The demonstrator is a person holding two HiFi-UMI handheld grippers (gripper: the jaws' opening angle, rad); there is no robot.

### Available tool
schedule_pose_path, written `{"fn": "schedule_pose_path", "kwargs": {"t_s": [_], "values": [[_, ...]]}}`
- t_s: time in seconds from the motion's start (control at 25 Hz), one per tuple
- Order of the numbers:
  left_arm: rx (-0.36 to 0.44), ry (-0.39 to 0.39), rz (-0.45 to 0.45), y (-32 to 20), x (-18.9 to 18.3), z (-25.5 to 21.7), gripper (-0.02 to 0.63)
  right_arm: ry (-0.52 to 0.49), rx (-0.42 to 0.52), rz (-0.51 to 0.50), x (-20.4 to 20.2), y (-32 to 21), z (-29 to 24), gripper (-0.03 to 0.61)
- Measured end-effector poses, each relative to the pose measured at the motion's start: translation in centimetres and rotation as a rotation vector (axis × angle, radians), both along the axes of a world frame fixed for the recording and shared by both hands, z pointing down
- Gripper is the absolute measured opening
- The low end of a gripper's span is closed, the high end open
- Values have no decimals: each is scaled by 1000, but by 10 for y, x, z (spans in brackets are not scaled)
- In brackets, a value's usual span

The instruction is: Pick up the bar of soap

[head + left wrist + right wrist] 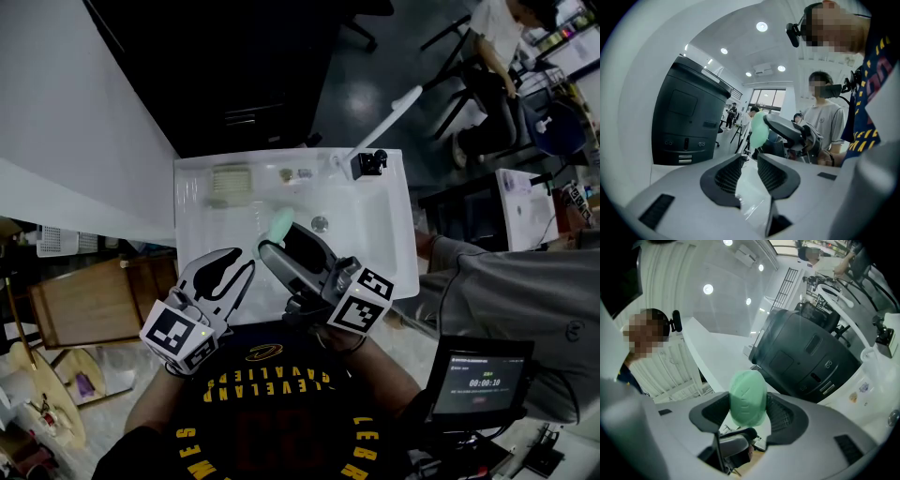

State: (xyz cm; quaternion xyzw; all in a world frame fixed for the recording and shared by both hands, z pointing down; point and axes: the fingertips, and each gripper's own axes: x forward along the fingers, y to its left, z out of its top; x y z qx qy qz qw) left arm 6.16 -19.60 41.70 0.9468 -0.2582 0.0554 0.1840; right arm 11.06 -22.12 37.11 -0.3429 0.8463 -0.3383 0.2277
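Pinching the green bar of soap (748, 394) between its pads, the right gripper (749, 414) holds it over the white sink (401, 234), with the soap sticking out past the jaw tips. Just beside it, the left gripper (750, 169) hangs with its jaws slightly apart and nothing between them.
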Motion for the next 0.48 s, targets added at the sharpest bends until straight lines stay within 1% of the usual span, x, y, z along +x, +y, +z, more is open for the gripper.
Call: {"fn": "schedule_pose_path", "kwargs": {"t_s": [0.16,0.48], "values": [[12,-1,12,-1,0,-1,115,1,-2,1,-1,-1,0,262],[-5,-1,-2,0,-1,1,115,0,-1,-4,-2,1,1,262]]}}
